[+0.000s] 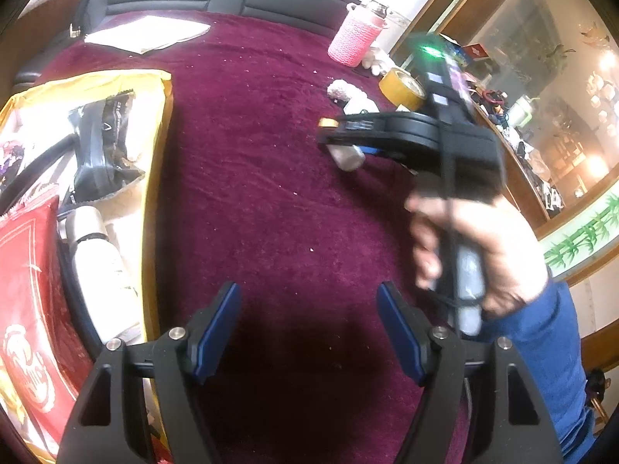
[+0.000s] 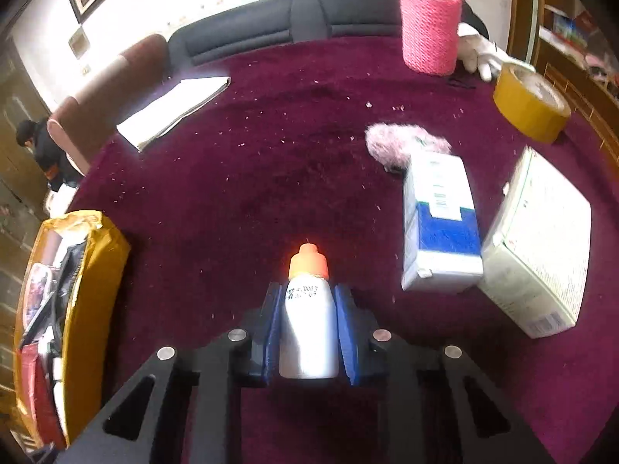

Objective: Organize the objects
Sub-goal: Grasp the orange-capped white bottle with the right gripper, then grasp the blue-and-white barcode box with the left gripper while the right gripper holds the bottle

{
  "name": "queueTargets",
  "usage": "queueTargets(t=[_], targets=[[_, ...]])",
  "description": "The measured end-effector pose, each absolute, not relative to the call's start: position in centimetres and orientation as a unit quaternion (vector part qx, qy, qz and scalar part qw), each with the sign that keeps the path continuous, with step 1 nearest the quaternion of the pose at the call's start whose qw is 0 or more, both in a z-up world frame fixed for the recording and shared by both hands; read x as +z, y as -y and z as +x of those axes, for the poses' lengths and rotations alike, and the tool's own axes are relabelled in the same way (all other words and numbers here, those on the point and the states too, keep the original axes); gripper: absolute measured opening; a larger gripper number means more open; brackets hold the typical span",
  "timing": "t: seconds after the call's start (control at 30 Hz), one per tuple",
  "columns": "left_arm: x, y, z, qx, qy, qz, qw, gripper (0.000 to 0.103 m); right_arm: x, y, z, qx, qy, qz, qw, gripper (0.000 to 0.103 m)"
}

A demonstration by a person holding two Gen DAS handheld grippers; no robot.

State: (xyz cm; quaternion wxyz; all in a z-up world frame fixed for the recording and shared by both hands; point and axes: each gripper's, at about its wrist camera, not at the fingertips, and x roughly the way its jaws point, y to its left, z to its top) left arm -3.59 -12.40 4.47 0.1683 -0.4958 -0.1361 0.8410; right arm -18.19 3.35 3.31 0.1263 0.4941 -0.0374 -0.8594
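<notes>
— What has the right gripper (image 2: 308,332) got?

— A small white bottle (image 2: 308,328) with an orange cap, clamped between the two blue pads, cap pointing away from the wrist. From the left wrist view the same gripper shows side-on above the dark red cloth (image 1: 251,193), gripped by a hand (image 1: 476,255) in a blue sleeve; the bottle sticks out below the fingers there, though that part is blurred.

— And the left gripper (image 1: 309,321)?

— Its jaws stand well apart with nothing between them — only cloth beneath.

— Where does everything else lie?

— On the left edge sits a yellow bag (image 2: 89,270), open, with a white flask (image 1: 96,255), a dark packet (image 1: 104,147) and a red pouch (image 1: 31,309) inside. To the right of the held bottle lie a blue-and-white box (image 2: 441,224) and, touching it, a larger white box (image 2: 541,247). A pink fluffy thing (image 2: 398,143) rests just behind the blue-and-white box. Farther back are a roll of yellow tape (image 2: 530,112), a pink knitted bottle cover (image 2: 429,27), and a white booklet (image 2: 174,108) off to the left.
</notes>
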Motion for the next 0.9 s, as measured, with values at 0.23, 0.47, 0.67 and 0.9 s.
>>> queueTargets(t=[0.23, 0.47, 0.67, 0.9], targets=[[6.9, 10.1, -5.9, 0.848, 0.113, -0.489, 0.169, 0.071, 8.5, -11.2, -12.0, -0.897, 0.135, 0.399, 0.135, 0.029], [8.8, 4.2, -12.9, 0.852, 0.073, -0.497, 0.146, 0.071, 7.4, -19.5, -8.8, -0.911, 0.234, 0.325, 0.102, 0.029], [8.1, -0.7, -19.2, 0.844, 0.053, -0.518, 0.127, 0.071, 6.7, -22.0, -8.6, -0.894, 0.296, 0.317, 0.111, 0.029], [5.7, -3.3, -23.9, 0.835, 0.042, -0.543, 0.082, 0.071, 7.0, -22.3, -8.4, -0.889, 0.319, 0.305, 0.122, 0.029]])
